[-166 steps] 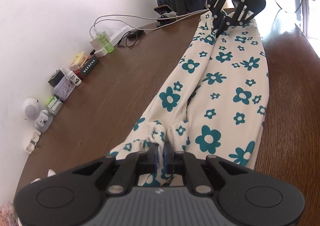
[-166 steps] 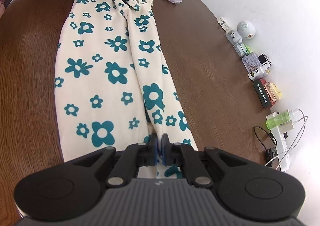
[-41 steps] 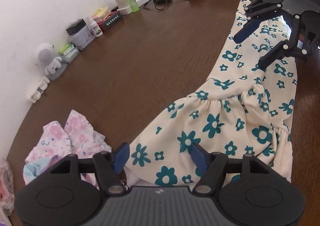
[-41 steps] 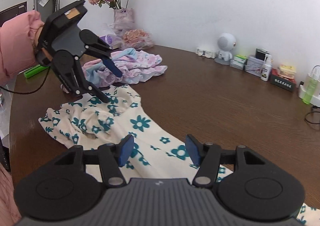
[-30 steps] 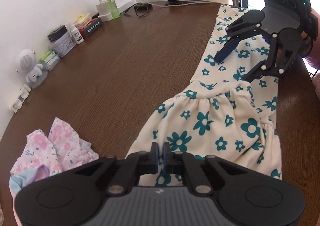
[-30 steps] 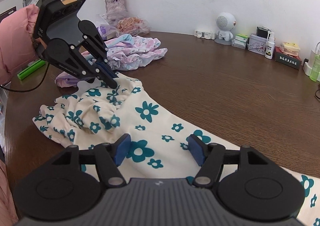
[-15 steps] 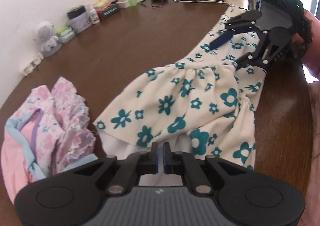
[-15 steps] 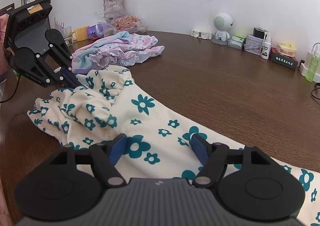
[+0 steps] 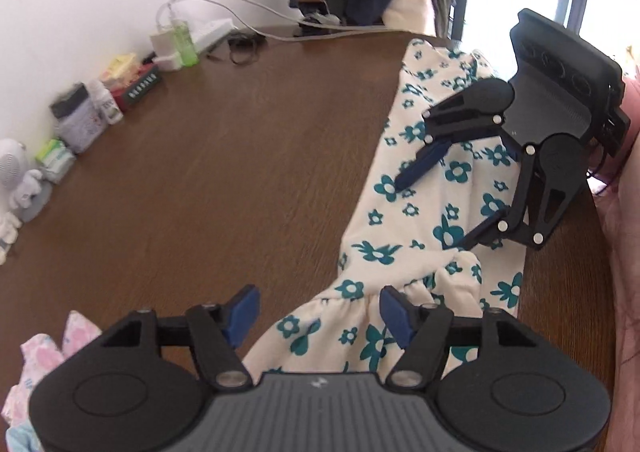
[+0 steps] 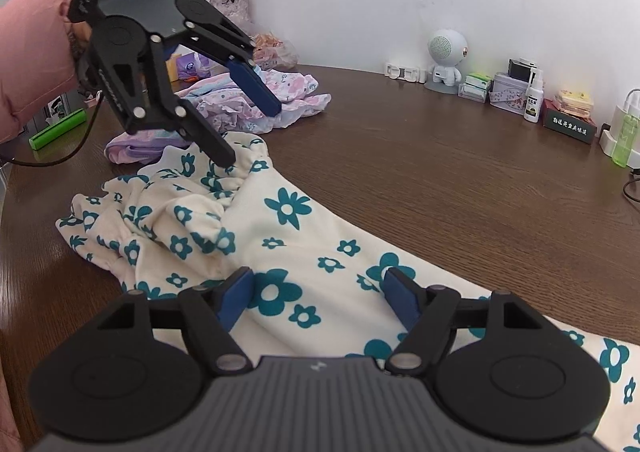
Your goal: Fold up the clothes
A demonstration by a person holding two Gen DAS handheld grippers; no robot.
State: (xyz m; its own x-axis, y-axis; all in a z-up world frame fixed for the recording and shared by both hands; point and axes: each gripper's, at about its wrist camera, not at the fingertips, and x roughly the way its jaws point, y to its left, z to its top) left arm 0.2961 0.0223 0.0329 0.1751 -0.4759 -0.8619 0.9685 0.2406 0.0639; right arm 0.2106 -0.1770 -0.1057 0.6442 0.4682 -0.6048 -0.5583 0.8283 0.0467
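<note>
Left gripper [image 9: 316, 316], clamped a moment ago, now spread, releasing the cream teal-flowered garment [image 10: 280, 248] near the tabletop's front edge; right gripper [image 10: 316, 298] likewise spread: fold laid.

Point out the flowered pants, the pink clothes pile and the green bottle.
Flowered pants [image 10: 304, 252]: right wrist view, flat middle of the fabric.
Pink clothes pile [image 10: 288, 90]: right wrist view, top of the heap.
Green bottle [image 9: 185, 42]: left wrist view, bottle body.
</note>
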